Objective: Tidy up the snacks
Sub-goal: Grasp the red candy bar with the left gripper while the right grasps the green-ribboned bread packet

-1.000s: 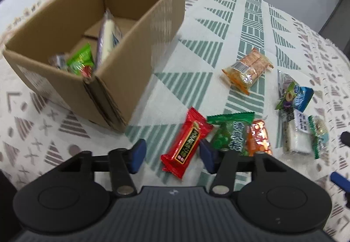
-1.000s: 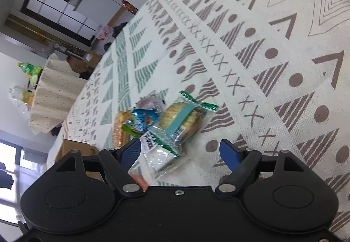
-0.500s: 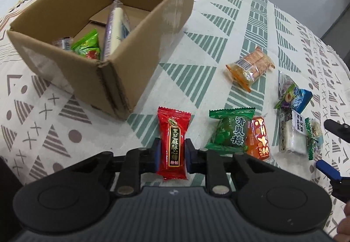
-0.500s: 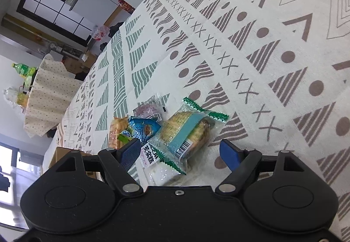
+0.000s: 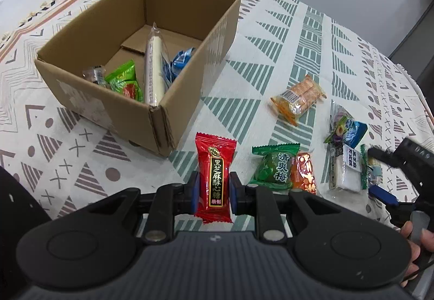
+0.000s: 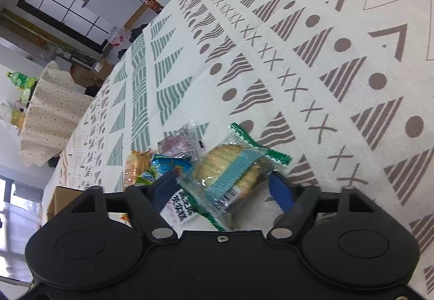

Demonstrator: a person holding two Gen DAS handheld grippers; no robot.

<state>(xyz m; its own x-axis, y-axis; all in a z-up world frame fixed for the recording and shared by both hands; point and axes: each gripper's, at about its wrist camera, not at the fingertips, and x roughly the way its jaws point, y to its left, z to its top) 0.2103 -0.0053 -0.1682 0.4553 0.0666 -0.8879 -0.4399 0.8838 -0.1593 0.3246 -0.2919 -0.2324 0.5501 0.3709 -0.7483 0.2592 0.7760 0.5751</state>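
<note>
My left gripper is shut on a red candy packet and holds it above the cloth, near the corner of the open cardboard box. The box holds several snacks, among them a long white packet and a green one. My right gripper is open, its blue pads on either side of a clear biscuit packet with green edges lying on the cloth. The right gripper also shows at the right edge of the left wrist view.
Loose snacks lie on the patterned tablecloth: a green plum packet, an orange candy, an orange cracker pack, a blue packet and a white packet. A second draped table stands beyond.
My left gripper closed on the red candy packet and lifted it off the cloth. My right gripper moved forward until the biscuit packet lies between its open fingers.
</note>
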